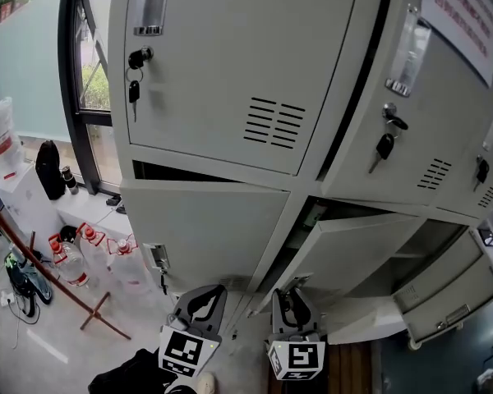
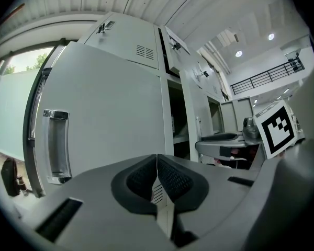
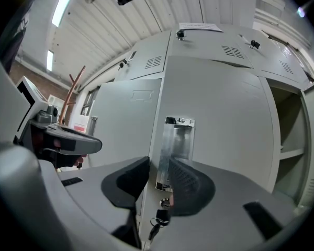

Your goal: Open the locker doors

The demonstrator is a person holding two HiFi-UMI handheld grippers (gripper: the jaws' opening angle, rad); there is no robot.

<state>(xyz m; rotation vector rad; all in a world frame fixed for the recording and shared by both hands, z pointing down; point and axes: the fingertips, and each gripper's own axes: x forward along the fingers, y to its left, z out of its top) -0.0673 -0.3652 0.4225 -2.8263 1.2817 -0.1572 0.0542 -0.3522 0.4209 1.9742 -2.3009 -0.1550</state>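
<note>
A bank of grey lockers (image 1: 230, 56) stands upright, its three upper doors (image 1: 329, 23) shut, a key (image 1: 134, 93) hanging from each. Below, two doors hang open; one open compartment (image 3: 290, 119) holds a shelf (image 3: 288, 153). The right gripper (image 3: 158, 163) appears clamped on the vertical free edge of the ajar door (image 3: 220, 140), while the left gripper (image 2: 157, 166) is pinched closed on nothing.

The paper notice (image 1: 462, 11) far above the right gripper (image 1: 292, 295) is cut off at the edge, and its red words are too small to read. That gripper's jaws hide the bottom of the handle (image 3: 178, 137) on the locker door (image 3: 225, 140).
</note>
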